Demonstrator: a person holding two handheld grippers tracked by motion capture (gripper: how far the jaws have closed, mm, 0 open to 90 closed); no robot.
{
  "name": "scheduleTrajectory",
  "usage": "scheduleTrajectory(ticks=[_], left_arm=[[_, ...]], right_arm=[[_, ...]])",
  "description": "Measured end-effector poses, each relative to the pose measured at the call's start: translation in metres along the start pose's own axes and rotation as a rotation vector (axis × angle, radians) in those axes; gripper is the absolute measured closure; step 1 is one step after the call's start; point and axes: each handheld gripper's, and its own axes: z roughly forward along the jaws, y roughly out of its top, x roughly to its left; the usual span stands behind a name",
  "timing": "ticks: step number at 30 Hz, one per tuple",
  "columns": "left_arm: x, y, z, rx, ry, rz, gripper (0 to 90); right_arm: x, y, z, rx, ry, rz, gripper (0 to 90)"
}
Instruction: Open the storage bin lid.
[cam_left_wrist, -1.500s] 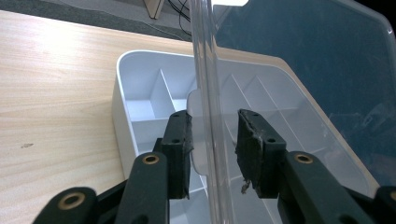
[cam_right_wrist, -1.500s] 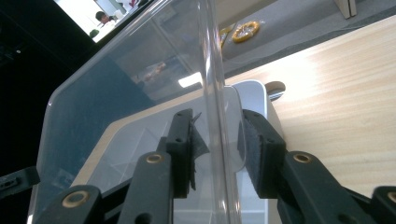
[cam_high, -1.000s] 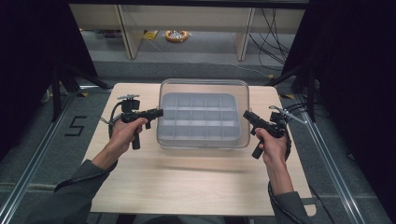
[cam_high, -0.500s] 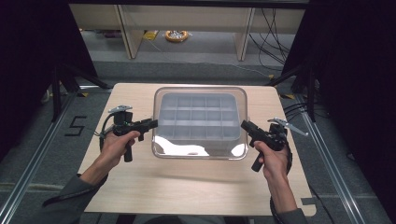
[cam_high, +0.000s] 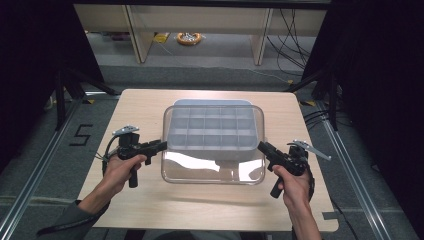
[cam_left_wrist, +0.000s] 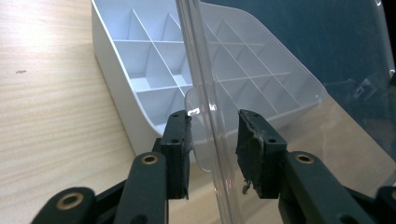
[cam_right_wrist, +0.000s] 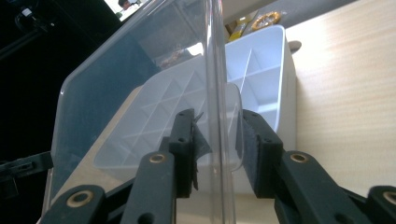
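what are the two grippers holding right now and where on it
Both hold the clear lid above the white divided tray: the left gripper clamps a tab on its left edge, the right gripper one on its right edge.

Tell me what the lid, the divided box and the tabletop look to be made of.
Lid: clear glossy plastic, seemingly; the table shows through it and it mirrors light. Divided box: opaque pale grey-white plastic, smooth, moulded with thin partition walls. Tabletop: light wood or wood-look laminate, matt, with fine grain lines; which one is unclear.
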Motion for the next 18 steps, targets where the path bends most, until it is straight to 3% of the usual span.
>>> scheduleTrajectory(ticks=[3, 8, 12, 18], left_arm=[[-0.001, -0.005, -0.004, -0.001, 0.004, 0.005, 63.9], [-0.001, -0.018, -0.006, 0.004, -0.026, -0.017, 63.7], [-0.003, -0.026, -0.006, 0.015, -0.021, -0.007, 63.9], [-0.004, -0.040, -0.007, 0.032, -0.023, -0.005, 63.8]], right_arm=[[0.000, -0.007, -0.003, 0.016, -0.004, 0.009, 68.3], [-0.001, -0.017, -0.009, 0.015, 0.011, 0.017, 68.4], [-0.003, -0.025, -0.015, 0.019, -0.019, 0.009, 68.4], [-0.004, -0.033, -0.019, 0.022, -0.015, 0.013, 68.3]])
